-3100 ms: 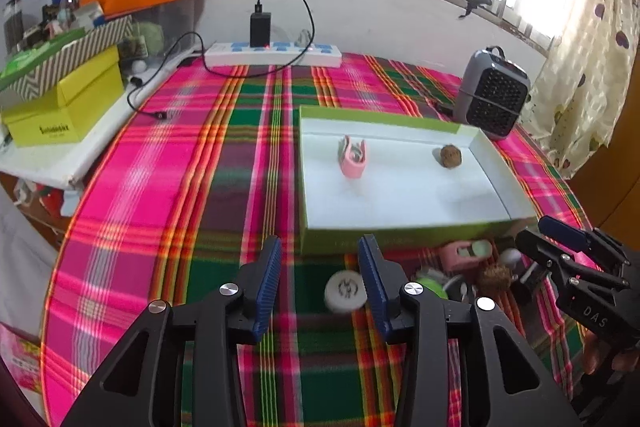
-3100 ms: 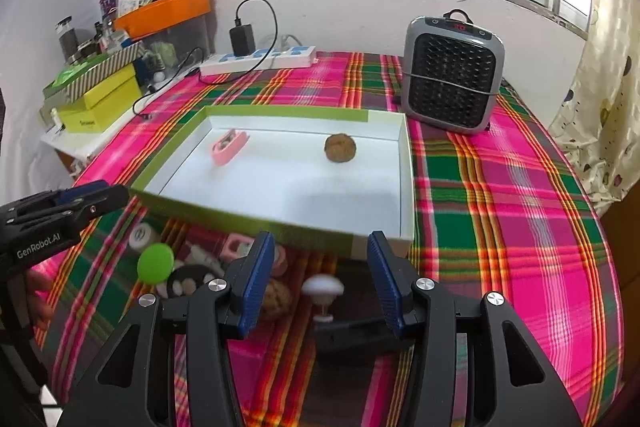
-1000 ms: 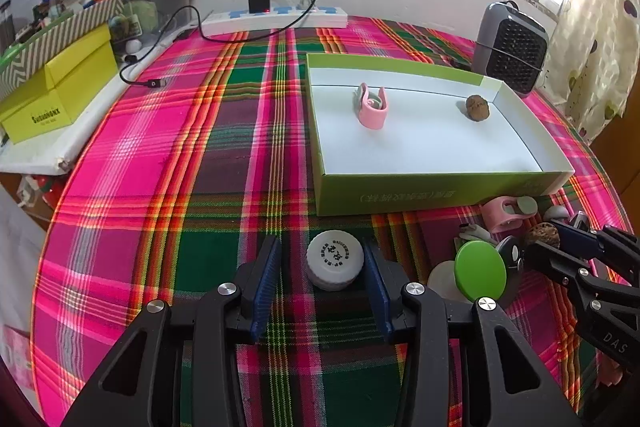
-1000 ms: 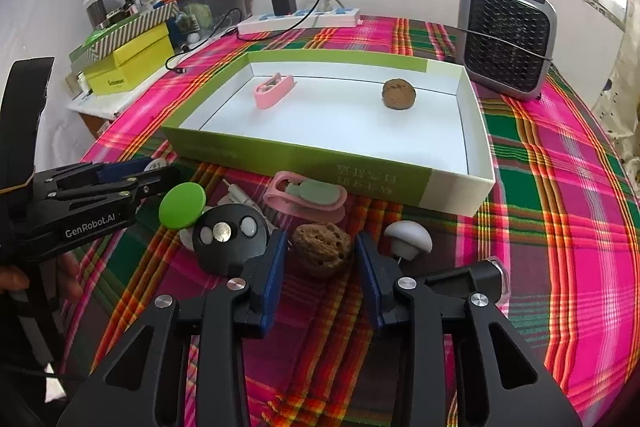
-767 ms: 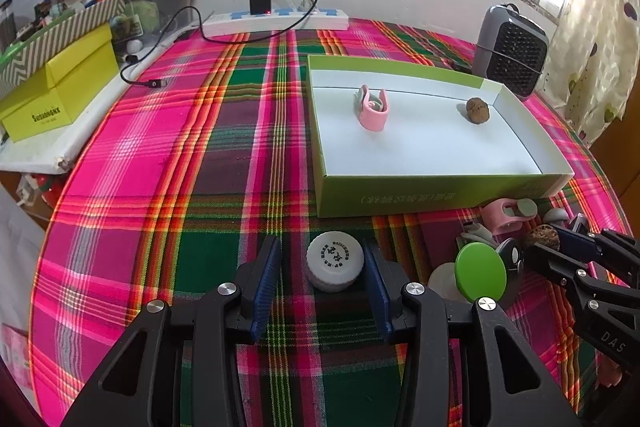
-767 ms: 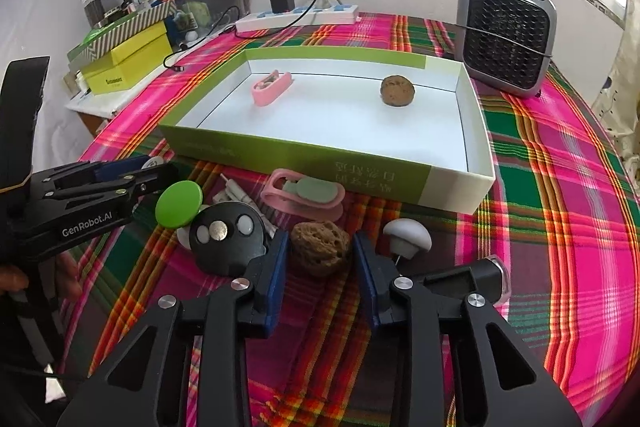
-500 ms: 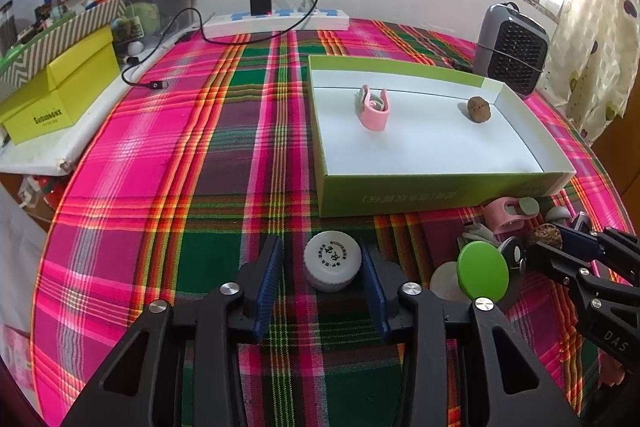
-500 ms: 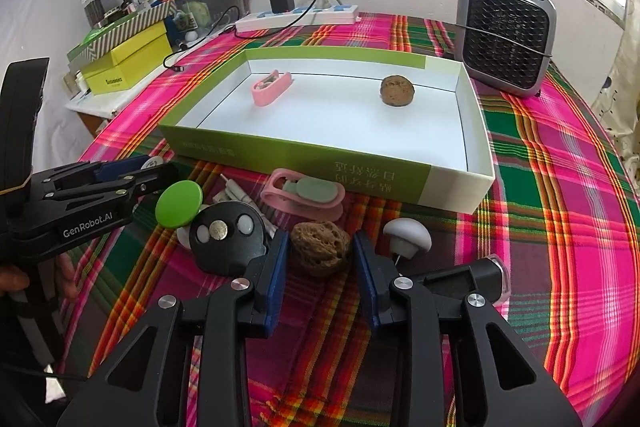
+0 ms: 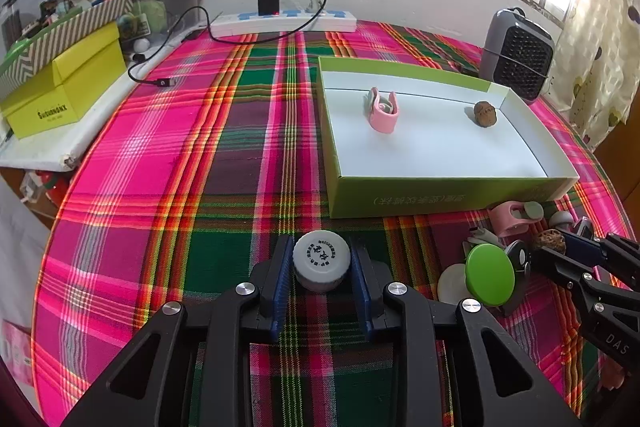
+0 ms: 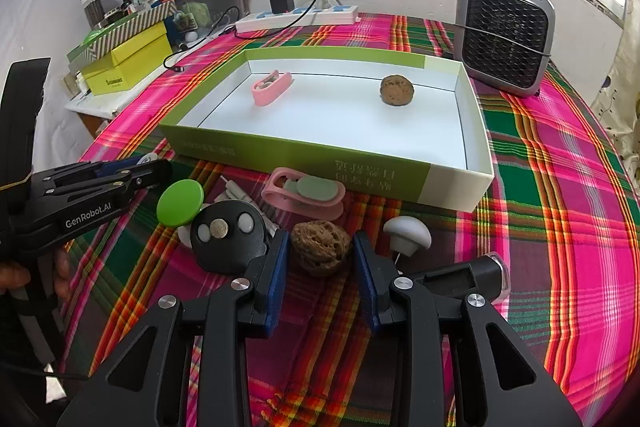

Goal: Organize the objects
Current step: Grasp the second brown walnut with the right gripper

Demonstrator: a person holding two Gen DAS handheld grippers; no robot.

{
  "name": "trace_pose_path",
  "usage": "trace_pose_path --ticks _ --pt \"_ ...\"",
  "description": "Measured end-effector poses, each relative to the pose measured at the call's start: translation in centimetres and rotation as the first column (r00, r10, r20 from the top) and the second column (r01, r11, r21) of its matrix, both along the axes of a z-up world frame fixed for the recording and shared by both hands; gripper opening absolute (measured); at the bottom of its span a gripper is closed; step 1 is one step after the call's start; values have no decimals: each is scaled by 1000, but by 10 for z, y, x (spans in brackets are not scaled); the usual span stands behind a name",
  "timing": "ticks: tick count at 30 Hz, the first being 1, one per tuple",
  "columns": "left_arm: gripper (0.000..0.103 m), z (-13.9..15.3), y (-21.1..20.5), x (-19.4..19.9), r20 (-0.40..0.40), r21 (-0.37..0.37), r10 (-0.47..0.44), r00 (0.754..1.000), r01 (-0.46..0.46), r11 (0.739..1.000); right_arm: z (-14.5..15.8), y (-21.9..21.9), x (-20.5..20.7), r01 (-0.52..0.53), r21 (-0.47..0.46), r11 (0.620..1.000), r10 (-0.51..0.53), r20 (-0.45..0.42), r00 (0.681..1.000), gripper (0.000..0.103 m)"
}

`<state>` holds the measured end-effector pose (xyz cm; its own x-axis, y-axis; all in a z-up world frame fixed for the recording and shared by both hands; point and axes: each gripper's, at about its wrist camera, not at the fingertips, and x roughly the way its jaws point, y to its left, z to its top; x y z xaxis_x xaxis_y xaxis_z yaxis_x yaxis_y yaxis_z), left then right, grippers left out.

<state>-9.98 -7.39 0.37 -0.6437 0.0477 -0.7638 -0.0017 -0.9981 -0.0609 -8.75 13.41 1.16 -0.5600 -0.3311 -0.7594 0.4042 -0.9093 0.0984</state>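
Note:
A white bottle cap point(image 9: 322, 261) stands on the plaid cloth in front of the green box point(image 9: 440, 193). My left gripper point(image 9: 321, 243) has the cap between its blue pads; the jaws are closing and both pads touch its sides. In the right wrist view a brown walnut point(image 10: 322, 251) sits on the cloth, and my right gripper point(image 10: 320, 237) is shut on it. The box's white floor holds a pink clip point(image 9: 383, 111) and a second walnut point(image 9: 485, 113).
Beside the walnut lie a green disc point(image 10: 180, 203), a black round case point(image 10: 228, 237), a pink clip point(image 10: 304, 193), a white mushroom-shaped knob point(image 10: 407, 231) and a small black torch point(image 10: 460, 277). A grey heater point(image 10: 505, 33) stands behind the box, a power strip point(image 9: 284, 23) at the wall.
The left jaws have narrowed from wide apart onto the white cap. The right jaws have drawn in slightly around the walnut. Neither hand has shifted.

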Motion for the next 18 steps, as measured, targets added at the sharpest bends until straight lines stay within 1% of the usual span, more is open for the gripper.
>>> trace_pose_path --ticks 10,18 --pt "25 1 -1 2 8 2 -5 1000 5 1000 2 2 -1 9 -8 1000 -9 -3 1000 33" --pt "25 14 1 6 -23 0 -14 1000 14 1000 9 2 1 7 -17 1000 -7 -19 1000 33"
